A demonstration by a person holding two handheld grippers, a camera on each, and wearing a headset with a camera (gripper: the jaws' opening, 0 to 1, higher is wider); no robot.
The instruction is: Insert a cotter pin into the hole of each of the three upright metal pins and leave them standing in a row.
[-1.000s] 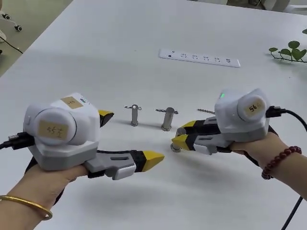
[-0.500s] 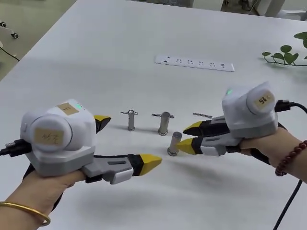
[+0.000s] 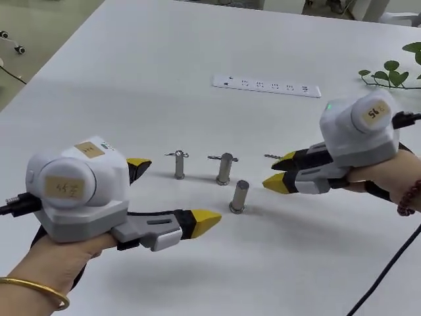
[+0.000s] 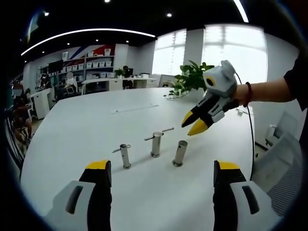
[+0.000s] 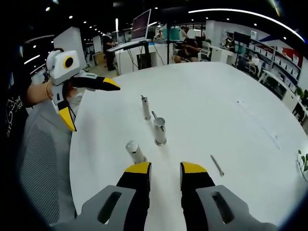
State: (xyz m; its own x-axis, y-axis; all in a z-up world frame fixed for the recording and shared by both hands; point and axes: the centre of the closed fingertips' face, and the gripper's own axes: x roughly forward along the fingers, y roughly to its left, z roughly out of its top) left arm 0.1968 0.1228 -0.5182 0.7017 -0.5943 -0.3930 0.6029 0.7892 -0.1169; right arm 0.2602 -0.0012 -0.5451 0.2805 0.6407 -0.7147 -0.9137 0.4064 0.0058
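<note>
White tabletop [image 3: 131, 79] carried all of it. The piece your next move turned on was the loose cotter pin [image 3: 271, 157], which lay flat on the surface beyond the three upright pins. It was just beside the tip of your right gripper [image 3: 281, 172]. In the head view its long axis ran roughly left to right. In the right gripper view [image 5: 215, 165] it sat off to the right of the fingers [image 5: 192, 169], close alongside the right one, and ran nearly the way they pointed. You would probably have had to swing right and turn the wrist to take it across its shaft. I could not tell which end was the looped one. Those fingers stood narrow, a slim gap between them and nothing held.

The bare pin [image 3: 240, 196] stood upright on its base, axis vertical, nearest you and out of line with the other two. In the right gripper view it rose just ahead and left of the fingers. Which way its hole faced was too small to read.

Behind it stood the middle pin [image 3: 225, 169] and the left pin [image 3: 179, 164]. Each already had a cotter pin through its top, running roughly left to right.

Your right gripper was plainly the nearer one to the loose cotter pin. Your left gripper [image 3: 172, 191] hung well apart from it, its fingers [image 4: 97, 167] spread wide and empty and aimed toward the row. A power strip [image 3: 266, 85] lay farther back.
</note>
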